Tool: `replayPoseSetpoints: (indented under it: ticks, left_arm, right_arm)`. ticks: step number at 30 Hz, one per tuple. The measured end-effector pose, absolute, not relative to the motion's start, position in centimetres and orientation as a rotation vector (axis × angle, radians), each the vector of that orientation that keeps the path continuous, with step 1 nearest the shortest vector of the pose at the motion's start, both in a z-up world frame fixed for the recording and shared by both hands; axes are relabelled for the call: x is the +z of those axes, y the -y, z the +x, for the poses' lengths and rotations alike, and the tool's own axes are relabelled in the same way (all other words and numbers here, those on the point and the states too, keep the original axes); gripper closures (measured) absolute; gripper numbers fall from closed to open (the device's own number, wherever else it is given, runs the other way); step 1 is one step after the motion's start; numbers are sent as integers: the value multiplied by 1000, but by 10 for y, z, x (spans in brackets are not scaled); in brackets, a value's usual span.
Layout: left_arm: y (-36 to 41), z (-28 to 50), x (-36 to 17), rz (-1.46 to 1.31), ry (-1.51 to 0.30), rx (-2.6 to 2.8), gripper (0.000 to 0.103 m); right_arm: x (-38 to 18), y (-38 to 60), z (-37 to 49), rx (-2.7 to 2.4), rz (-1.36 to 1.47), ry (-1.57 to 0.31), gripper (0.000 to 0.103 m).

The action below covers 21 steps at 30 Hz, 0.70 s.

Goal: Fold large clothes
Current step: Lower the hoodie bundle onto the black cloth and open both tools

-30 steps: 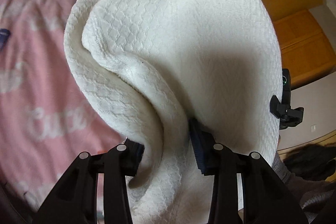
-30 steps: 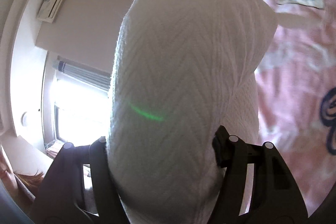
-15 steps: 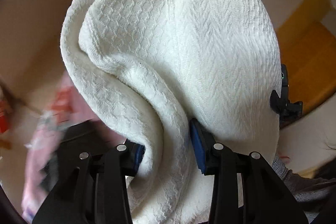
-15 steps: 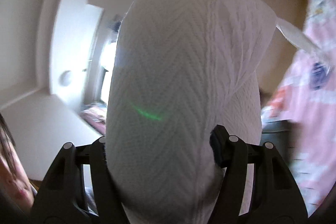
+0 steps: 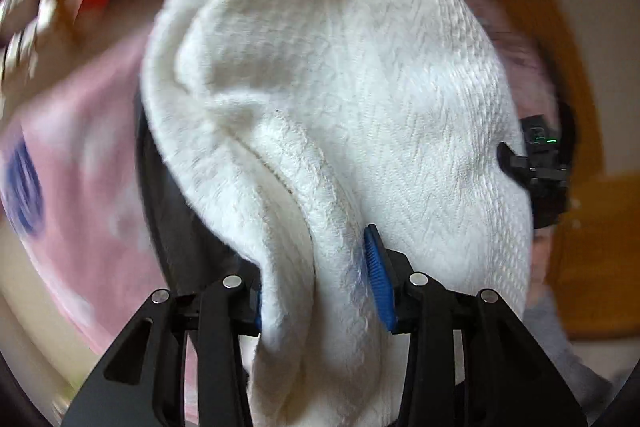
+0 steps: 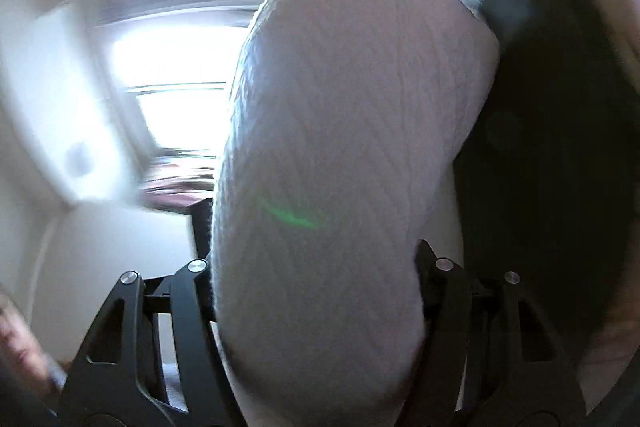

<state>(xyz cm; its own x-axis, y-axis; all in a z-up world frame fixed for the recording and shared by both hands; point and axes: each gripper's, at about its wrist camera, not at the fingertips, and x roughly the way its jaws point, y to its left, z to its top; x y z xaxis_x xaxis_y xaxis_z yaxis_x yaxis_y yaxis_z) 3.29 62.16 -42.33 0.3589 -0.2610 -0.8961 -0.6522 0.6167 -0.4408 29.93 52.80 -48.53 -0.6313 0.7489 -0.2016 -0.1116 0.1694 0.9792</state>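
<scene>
Two black grippers, bunched chevron-knit cream sweater (image 5: 340, 99).

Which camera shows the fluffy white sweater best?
The left wrist view. There the white knit sweater is lit, so its zigzag knit, folds and fuzzy inside show, pinched between the left gripper jaws. The right wrist view shows only a grey, backlit bulge of sweater.

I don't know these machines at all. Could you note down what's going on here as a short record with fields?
garment: white knit sweater, bunched and lifted
left gripper: shut on the sweater, blue-padded fingers pinching a fold
right gripper: shut on the sweater, cloth filling the gap
background: pink bedspread, bright window
picture quality: surroundings blurred
</scene>
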Motion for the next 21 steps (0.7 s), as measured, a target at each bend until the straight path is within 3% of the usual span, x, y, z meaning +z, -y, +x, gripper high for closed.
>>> replayPoseSetpoints:
  ticks: [1, 4, 9, 15, 21]
  left_arm:
    - [-625, 21, -456, -982, -1226, 343, 65]
    - [-625, 9, -474, -1020, -1117, 288, 50]
    - [-618, 9, -481, -902, -1102, 233, 48]
    - [-659, -7, -450, -859, -1165, 260, 49]
    - [-623, 11, -376, -771, -1186, 369, 50]
  right_arm:
    - [-504, -527, 299, 1507, 544, -1754, 43]
    - [-525, -519, 310, 1503, 598, -1737, 43]
    - [-497, -523, 317, 1466, 389, -1723, 34]
    - [-445, -519, 330, 1419, 145, -1609, 25]
    - [-348, -492, 327, 1356, 30, -1294, 13]
